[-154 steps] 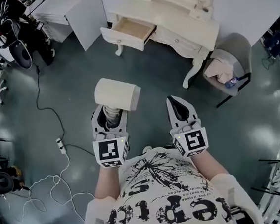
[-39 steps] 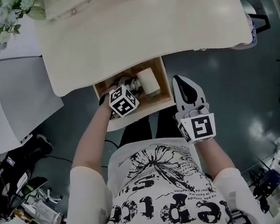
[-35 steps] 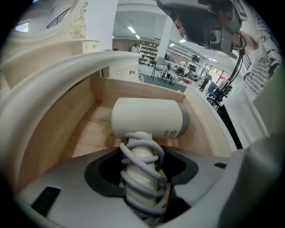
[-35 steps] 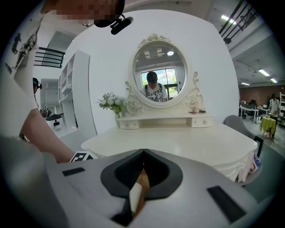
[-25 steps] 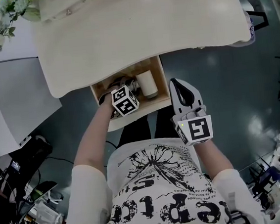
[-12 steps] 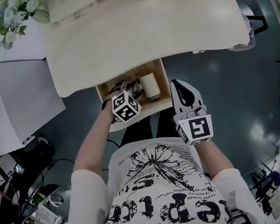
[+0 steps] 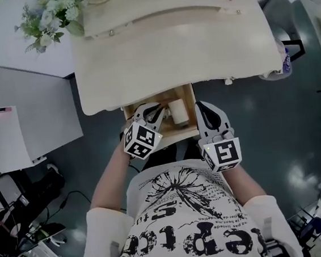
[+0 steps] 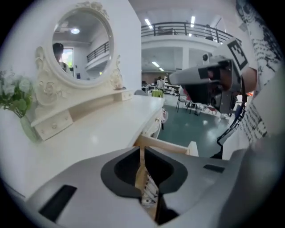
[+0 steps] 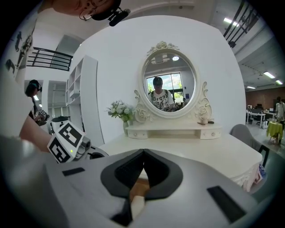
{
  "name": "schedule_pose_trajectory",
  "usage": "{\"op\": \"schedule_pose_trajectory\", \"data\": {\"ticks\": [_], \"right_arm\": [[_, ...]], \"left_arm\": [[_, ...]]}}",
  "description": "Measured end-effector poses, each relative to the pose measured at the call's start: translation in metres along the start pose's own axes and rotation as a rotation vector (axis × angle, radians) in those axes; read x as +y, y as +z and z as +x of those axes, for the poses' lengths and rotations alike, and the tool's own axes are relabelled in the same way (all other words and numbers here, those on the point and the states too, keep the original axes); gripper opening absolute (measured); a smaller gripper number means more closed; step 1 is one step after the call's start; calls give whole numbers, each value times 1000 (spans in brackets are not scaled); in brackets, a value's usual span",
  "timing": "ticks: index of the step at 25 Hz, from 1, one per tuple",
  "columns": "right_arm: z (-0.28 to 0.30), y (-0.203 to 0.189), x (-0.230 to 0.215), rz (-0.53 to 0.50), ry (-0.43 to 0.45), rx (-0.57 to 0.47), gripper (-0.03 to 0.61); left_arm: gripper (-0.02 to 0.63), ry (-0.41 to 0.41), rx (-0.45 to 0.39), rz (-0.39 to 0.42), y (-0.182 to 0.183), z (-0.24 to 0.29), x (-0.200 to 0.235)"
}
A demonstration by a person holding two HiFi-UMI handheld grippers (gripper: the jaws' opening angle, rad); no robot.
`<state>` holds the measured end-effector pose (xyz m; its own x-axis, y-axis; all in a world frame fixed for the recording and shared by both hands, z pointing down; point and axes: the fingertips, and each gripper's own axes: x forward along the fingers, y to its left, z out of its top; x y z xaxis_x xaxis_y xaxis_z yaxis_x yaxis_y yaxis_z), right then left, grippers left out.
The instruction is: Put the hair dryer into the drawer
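Note:
The cream hair dryer (image 7: 178,110) lies inside the open wooden drawer (image 7: 177,134) under the white dressing table (image 7: 169,50). My left gripper (image 7: 155,109) hovers above the drawer's left half, clear of the dryer. Its jaws are closing, and nothing is between them. In the left gripper view, the left gripper (image 8: 141,153) has its tips together over the drawer's wooden edge (image 8: 165,145). My right gripper (image 7: 200,105) is shut and empty beside the drawer's right side. The right gripper (image 9: 143,153) points at the tabletop.
An oval mirror (image 9: 169,84) and a vase of flowers (image 7: 52,16) stand at the back of the table. A white cabinet (image 7: 18,128) is at the left and a grey chair (image 7: 284,3) at the right. Cables lie on the floor at the lower left.
My left gripper has lifted out of the drawer and drawn back toward the person. Its jaws have closed empty, and the hair dryer stays in the drawer. The right gripper rose slightly.

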<state>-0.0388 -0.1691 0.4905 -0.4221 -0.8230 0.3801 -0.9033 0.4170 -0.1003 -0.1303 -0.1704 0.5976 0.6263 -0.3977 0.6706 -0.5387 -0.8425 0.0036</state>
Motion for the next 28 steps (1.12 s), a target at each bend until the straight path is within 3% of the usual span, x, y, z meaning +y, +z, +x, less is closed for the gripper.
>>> {"op": "schedule_pose_trajectory", "data": {"ticks": [7,20,28], "right_arm": [[4,35,25,-50,68,-58,17],[9,110,69,-121,164,-183,17],[9,128,94,-147,208,-223,17]], "left_arm": [[21,225,-220,-79,60,-82,37],[21,542,-552,-213,113,-228,81],[21,586,-580,-199,107,-256,88]]}}
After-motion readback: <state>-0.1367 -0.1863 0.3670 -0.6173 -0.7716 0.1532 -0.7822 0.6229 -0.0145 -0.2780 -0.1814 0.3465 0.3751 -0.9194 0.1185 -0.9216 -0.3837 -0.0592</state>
